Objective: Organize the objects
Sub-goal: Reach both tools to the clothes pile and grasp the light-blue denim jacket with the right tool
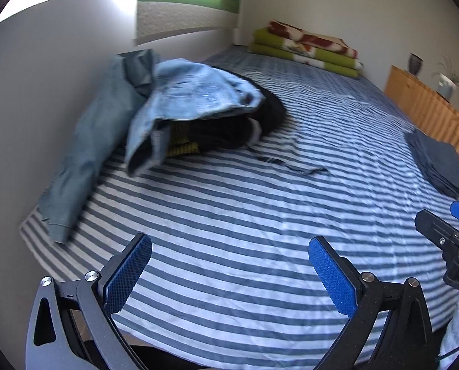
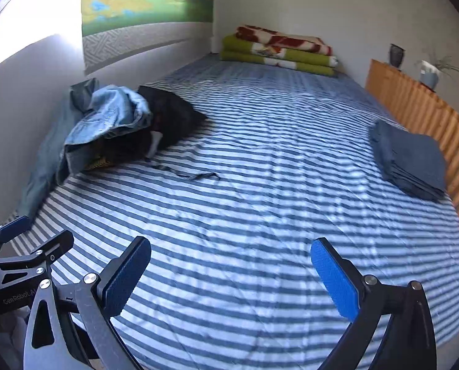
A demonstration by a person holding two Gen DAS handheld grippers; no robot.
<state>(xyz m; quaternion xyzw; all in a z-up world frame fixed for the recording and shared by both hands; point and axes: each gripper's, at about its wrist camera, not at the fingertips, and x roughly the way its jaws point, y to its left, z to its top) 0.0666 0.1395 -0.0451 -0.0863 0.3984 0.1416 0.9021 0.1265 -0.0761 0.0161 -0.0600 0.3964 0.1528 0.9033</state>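
- Two grippers, left gripper (image 1: 229, 274) and right gripper (image 2: 231, 276), hover spread wide, empty.
- Denim garment (image 1: 186, 92) on the clothes pile (image 2: 121, 129): soft, floppy, probably light; pinch a bunched fold.

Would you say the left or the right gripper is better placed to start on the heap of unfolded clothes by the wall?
Probably the left gripper. It is open and empty, and the clothes heap lies on its side of the striped bed. The right gripper, also open, sits nearer the folded dark stack.
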